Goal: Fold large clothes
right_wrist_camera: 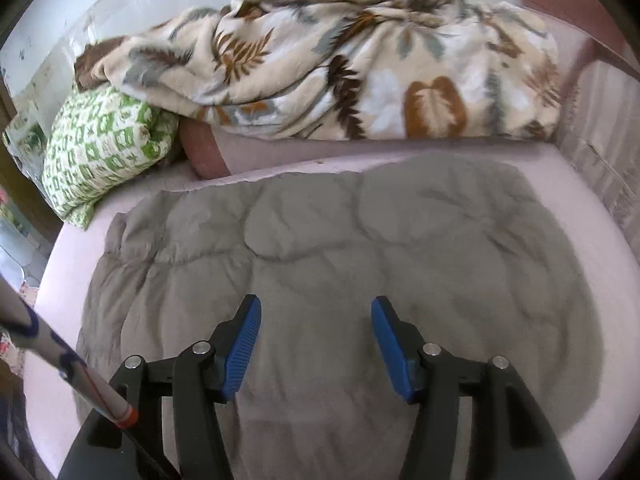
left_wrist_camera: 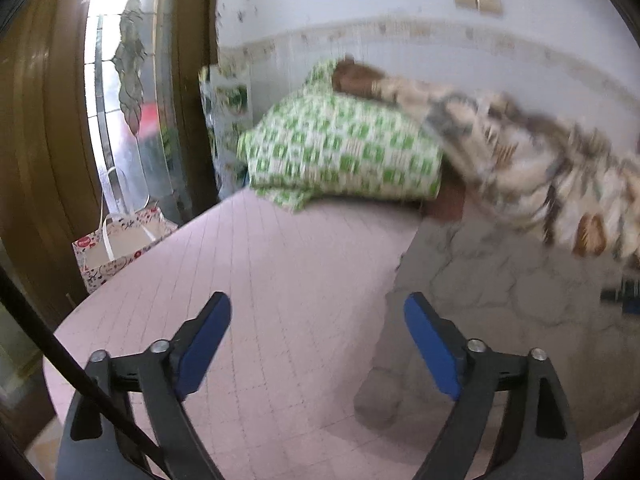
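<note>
— Grey and quilted, that padded garment [right_wrist_camera: 340,264] lies spread flat on the pink bed [right_wrist_camera: 60,264], filling the middle of the right view from about 9 o'clock round to 3 o'clock. How do you reckon it handles?

— Soft and puffy, I'd judge: light for its bulk, limp, no stiffness to hold a crease. The shell looks smooth, so it may slide between the pads. I'd pinch a hem or a corner, where stitching gives a thicker ridge, not the plump middle.

— Which corner?

— The far-left one, near 10 o'clock in the right view, shows a clear edge. In the left view the garment's edge [left_wrist_camera: 472,300] runs at 3 o'clock, just beside that side's right finger.

— And the hands?

— The right gripper [right_wrist_camera: 316,344] hovers over the near half of the garment, pointing toward 12 o'clock, jaws spread wide and holding nothing. The left gripper [left_wrist_camera: 318,344] hangs over bare bed, jaws likewise parted and empty, the garment off to its right.

— Anything beyond?

— A leaf-patterned blanket [right_wrist_camera: 340,64] heaped at 12 o'clock along the wall, a green-checked pillow [right_wrist_camera: 104,148] at 10 o'clock touching it, and a paper bag [left_wrist_camera: 116,244] off the bed's edge at 9 o'clock in the left view.
</note>
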Demonstrator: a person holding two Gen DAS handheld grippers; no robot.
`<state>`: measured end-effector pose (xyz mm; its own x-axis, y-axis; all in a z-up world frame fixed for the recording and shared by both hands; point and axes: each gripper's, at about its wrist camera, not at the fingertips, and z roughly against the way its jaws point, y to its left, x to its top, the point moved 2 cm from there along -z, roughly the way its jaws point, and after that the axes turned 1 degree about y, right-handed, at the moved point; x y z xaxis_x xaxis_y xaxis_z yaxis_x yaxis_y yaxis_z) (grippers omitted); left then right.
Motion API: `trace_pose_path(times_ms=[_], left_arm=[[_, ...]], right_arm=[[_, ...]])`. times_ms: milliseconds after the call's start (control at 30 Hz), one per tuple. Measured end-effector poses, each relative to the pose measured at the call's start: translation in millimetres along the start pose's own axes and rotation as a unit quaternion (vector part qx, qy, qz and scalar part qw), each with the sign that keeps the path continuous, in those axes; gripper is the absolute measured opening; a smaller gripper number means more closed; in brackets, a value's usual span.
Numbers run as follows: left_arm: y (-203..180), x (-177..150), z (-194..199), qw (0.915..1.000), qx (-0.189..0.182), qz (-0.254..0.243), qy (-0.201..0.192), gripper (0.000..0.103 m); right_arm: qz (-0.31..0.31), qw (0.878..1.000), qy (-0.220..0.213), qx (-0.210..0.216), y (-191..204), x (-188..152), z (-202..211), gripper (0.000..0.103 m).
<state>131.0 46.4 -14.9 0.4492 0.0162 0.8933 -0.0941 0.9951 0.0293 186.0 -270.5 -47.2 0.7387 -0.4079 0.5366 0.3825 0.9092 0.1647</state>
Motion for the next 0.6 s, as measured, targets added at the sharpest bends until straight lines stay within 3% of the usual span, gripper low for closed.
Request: trace_pose_path(times_ms=[100,200,300,433,500,600], left_arm=[[1.9,6.1,26.2,0.9995,0.002,0.007,-0.03,0.093],[0.6,8.8,57.4,0.9989,-0.009,-0.005,-0.046,0.093],[-2.3,-2.4,83.7,0.9985,-0.024,-0.023,-0.044,0.094],[-13.4,-23.7,107.6,0.9971,-0.036,-0.064,-0.02,0.094],[-12.0,-31.2,128.2,0.9976,-0.014,-0.057,-0.036,0.094],[-4.3,-34.3,155.0,0.9986,-0.016,-0.03,-0.041,0.094]], right_arm=[[-0.017,0.999,0.0,0.027,-27.4,-24.8,30.2,0.065],[-0.009,1.0,-0.004,0.02,-53.8,-58.0,56.9,0.067],[0.003,1.0,0.0,-0.004,-76.3,-95.0,76.9,0.067],[0.001,1.0,-0.001,-0.005,-94.3,-134.7,100.4,0.067],[-0.003,1.0,-0.005,0.001,-96.6,-148.6,109.6,0.067],[0.004,1.0,-0.016,0.005,-93.3,-167.6,126.4,0.067]])
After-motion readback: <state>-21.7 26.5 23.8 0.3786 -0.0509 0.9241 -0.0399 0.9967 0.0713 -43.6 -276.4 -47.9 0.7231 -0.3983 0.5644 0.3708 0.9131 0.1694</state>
